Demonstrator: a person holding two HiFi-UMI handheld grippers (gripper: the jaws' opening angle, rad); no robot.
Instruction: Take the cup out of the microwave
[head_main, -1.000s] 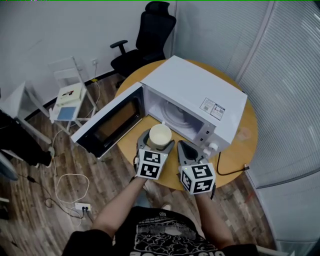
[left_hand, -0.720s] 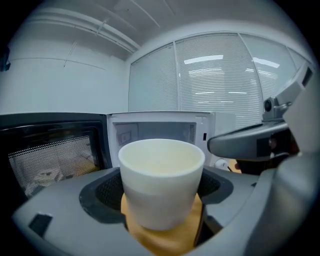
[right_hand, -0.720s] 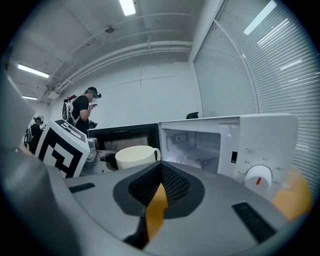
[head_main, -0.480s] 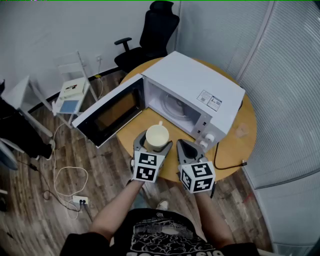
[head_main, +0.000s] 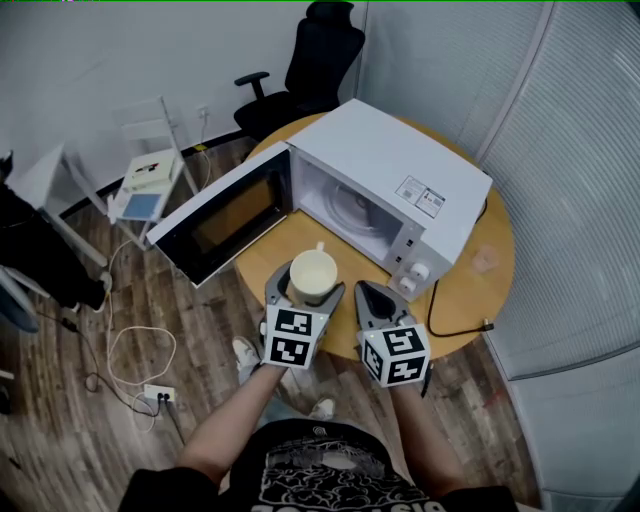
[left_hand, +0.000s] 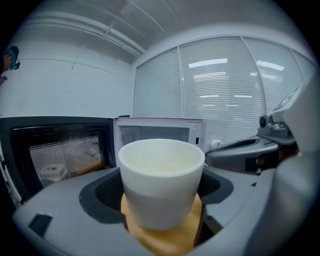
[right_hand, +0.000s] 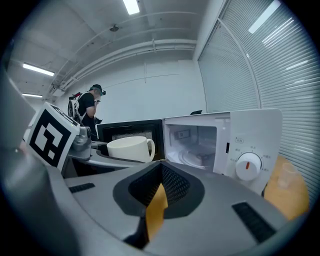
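Clamping the cream-white ceramic cup (head_main: 313, 272) upright by its sides between widely spread jaws, probably so it cannot tip, the left gripper (head_main: 308, 288) holds it over the round wooden table (head_main: 480, 290), outside the open white microwave (head_main: 395, 195), while the right gripper (head_main: 372, 298), jaws together and empty, hangs alongside.

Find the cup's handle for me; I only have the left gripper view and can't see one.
Observer: The handle sits on the cup's far side, facing the microwave.
Operator: Report the right tongs.
Observer: The right tongs are shut, nothing between them.
Operator: Say what's under the cup.
Observer: The round table, near its front edge.
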